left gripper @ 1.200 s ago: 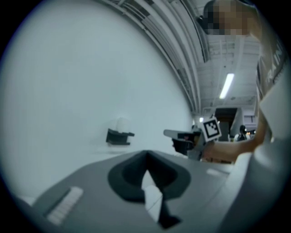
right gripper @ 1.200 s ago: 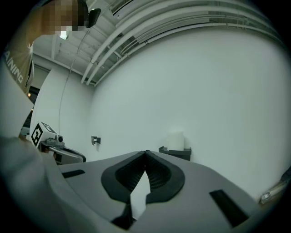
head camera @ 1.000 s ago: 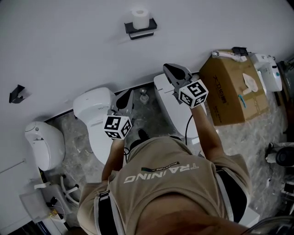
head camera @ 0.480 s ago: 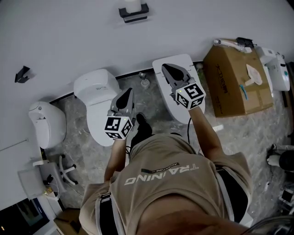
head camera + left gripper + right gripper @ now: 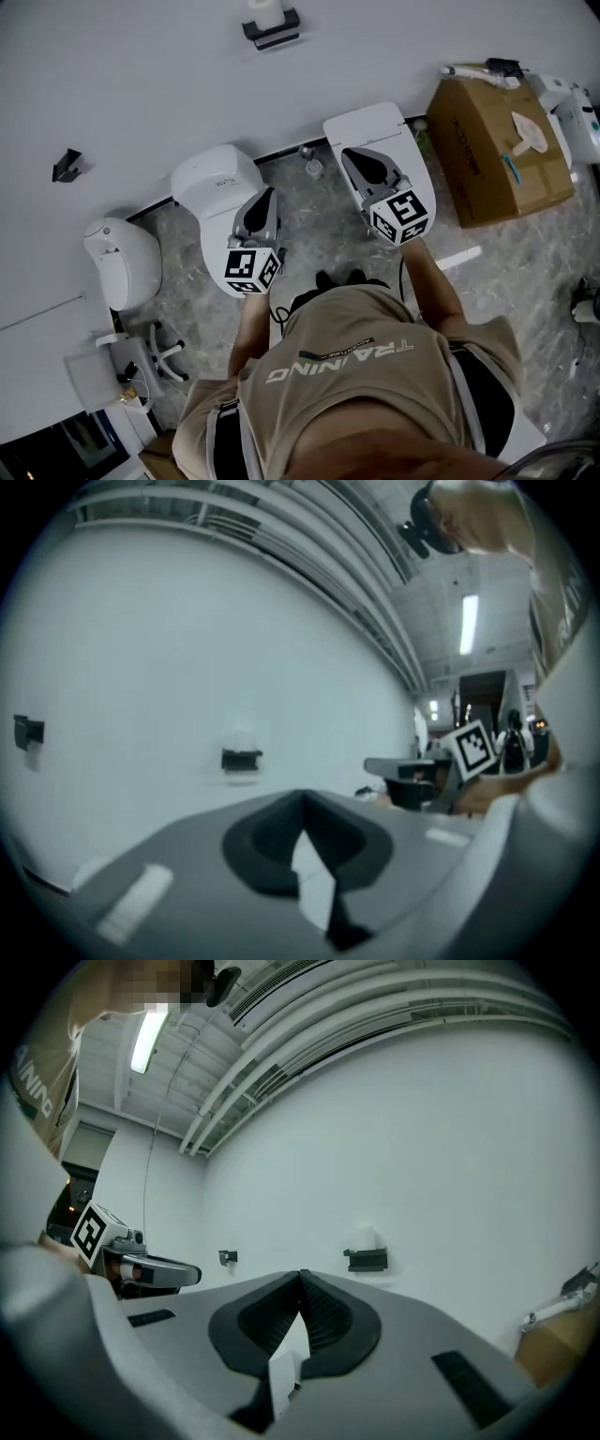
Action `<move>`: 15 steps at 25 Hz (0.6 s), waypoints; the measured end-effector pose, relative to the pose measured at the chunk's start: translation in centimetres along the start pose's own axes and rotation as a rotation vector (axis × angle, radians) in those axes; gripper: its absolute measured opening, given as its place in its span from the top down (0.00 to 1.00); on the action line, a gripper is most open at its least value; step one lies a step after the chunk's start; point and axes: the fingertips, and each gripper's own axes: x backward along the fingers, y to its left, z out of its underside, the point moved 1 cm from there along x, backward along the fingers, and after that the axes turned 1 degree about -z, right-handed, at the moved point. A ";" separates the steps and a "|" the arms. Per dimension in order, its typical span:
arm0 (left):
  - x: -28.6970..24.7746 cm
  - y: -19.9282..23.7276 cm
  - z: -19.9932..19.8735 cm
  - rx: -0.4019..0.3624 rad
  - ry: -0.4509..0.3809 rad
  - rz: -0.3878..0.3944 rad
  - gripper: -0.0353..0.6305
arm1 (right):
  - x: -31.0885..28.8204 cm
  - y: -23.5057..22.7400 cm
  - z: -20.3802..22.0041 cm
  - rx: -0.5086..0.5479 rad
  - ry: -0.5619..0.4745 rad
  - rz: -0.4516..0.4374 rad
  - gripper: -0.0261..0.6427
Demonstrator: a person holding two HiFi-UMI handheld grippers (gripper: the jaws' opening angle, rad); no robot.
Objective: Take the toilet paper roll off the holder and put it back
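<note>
High on the white wall, a white toilet paper roll (image 5: 266,13) stands on a black holder (image 5: 273,32). The left gripper view shows the holder (image 5: 241,758) small and far off, and so does the right gripper view, with the holder (image 5: 366,1260) under the roll (image 5: 366,1238). My left gripper (image 5: 268,195) and right gripper (image 5: 353,156) both point toward the wall, well short of the holder. In the left gripper view my left gripper (image 5: 302,799) has its tips together with nothing between them. My right gripper (image 5: 300,1279) is likewise shut and empty.
On the marbled floor below stand a white toilet (image 5: 220,180), a second toilet (image 5: 373,125) under my right gripper, and a rounded white unit (image 5: 122,262) at the left. A cardboard box (image 5: 497,141) sits at the right. A small black hook (image 5: 67,164) is on the wall.
Both grippers, still shut, now sit lower in the head view and farther from the holder, which has slid to the top edge. The toilets have shifted to the right in the picture.
</note>
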 end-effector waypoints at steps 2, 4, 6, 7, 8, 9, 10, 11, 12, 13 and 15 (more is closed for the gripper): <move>0.7 0.2 -0.1 -0.011 -0.008 0.002 0.94 | 0.6 0.8 0.0 0.005 0.006 0.014 0.94; 1.4 0.1 -0.1 -0.021 -0.015 0.019 0.94 | 1.3 1.5 0.2 0.017 0.017 0.036 0.94; 1.9 0.3 0.2 -0.030 -0.019 0.034 0.94 | 1.7 2.2 0.4 0.017 0.029 0.055 0.94; 2.0 0.7 0.5 -0.029 -0.019 0.035 0.94 | 1.7 2.6 0.6 0.015 0.034 0.060 0.94; 2.1 1.1 0.7 -0.023 -0.018 0.032 0.94 | 1.6 2.9 0.7 0.014 0.037 0.063 0.94; 2.2 1.5 0.9 -0.017 -0.017 0.029 0.94 | 1.6 3.3 0.7 0.014 0.039 0.063 0.94; 2.2 1.8 1.0 -0.013 -0.017 0.027 0.94 | 1.6 3.5 0.7 0.015 0.038 0.061 0.94; 2.2 1.9 1.0 -0.014 -0.018 0.027 0.94 | 1.6 3.7 0.6 0.015 0.037 0.059 0.94; 2.2 1.8 0.8 -0.017 -0.022 0.029 0.94 | 1.7 3.9 0.5 0.018 0.036 0.056 0.94; 2.3 1.8 0.7 -0.022 -0.026 0.030 0.94 | 1.8 4.1 0.4 0.024 0.035 0.055 0.94; 2.5 1.6 0.6 -0.027 -0.030 0.032 0.94 | 2.0 4.5 0.3 0.032 0.033 0.054 0.94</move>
